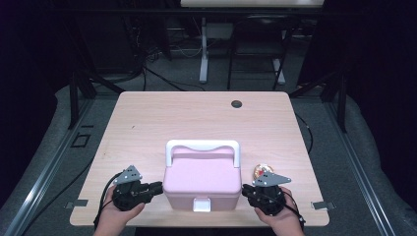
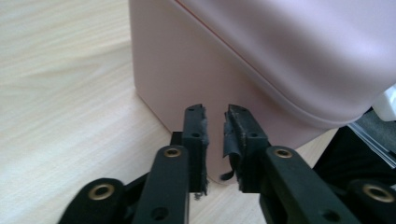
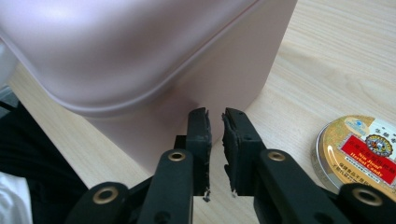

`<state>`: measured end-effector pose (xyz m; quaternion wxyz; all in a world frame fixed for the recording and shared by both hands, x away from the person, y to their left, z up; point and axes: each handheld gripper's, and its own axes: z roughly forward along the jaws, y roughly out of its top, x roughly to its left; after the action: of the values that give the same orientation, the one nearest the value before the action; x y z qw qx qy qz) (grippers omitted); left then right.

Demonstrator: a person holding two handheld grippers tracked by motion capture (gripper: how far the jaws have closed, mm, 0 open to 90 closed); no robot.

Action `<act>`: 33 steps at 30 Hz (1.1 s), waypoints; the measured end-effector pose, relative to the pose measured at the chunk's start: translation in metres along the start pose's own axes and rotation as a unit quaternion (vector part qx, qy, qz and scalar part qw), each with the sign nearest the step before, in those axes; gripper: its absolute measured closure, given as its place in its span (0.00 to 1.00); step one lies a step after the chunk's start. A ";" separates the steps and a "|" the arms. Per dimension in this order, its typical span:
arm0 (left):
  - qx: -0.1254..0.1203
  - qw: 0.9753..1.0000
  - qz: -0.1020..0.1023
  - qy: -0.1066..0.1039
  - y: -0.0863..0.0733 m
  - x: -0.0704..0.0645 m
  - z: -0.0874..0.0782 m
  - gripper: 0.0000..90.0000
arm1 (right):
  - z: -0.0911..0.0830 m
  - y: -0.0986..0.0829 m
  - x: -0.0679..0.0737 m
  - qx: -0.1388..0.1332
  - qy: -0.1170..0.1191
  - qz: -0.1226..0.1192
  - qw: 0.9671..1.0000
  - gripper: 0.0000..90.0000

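Although the pink box (image 1: pixel 201 182) sits in full sight near the front edge of the table (image 1: pixel 196 118), its lid is down, so whatever is inside stays hidden. Its white handle (image 1: pixel 202 146) lies folded back over the lid, and a white latch (image 1: pixel 201 204) shows on the front wall. From above, both claws are small and dark, and their jaws are hard to make out there.

Seen in the left gripper view, the left claw (image 2: pixel 215 122) has its jaws nearly together, with a narrow slit between the worn pads and nothing in it. The tips sit right at the lower corner of the box (image 2: pixel 261 56); whether they touch the wall I cannot tell. One pad's rubber is frayed and curls loose.

Seen in the right gripper view, the right claw (image 3: pixel 215 123) stands the same way: jaws almost closed, a thin gap, nothing gripped, tips just at the box (image 3: pixel 140 51) near its base. Contact cannot be judged here either.

From overhead, the left claw (image 1: pixel 158 187) and the right claw (image 1: pixel 244 190) flank the box on either side, each held in a hand (image 1: pixel 118 219). A round gold tin (image 3: pixel 362 151) with a red label lies on the table just beside the right claw; the right gripper view cuts it off at the edge but shows its printed lid, while the high view shows the tin (image 1: pixel 260 171) as a small glint behind the grey plate.
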<state>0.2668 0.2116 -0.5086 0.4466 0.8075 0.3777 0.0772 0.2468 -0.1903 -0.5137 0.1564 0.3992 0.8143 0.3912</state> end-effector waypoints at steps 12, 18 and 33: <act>0.021 0.999 0.023 -0.005 0.018 0.005 -0.011 0.60 | -0.019 0.016 -0.014 -0.017 0.008 0.003 1.000 0.69; 0.000 1.000 0.013 -0.013 0.025 0.008 -0.014 0.53 | -0.027 0.026 -0.022 -0.027 0.017 0.010 0.999 0.60; 0.012 1.000 0.020 -0.014 0.048 0.008 -0.020 0.42 | -0.033 0.046 -0.027 -0.014 0.028 -0.005 0.999 0.34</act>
<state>0.2891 0.2149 -0.4610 0.4402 0.8213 0.3558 0.0708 0.2693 -0.2108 -0.4582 0.1415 0.3816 0.8147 0.4131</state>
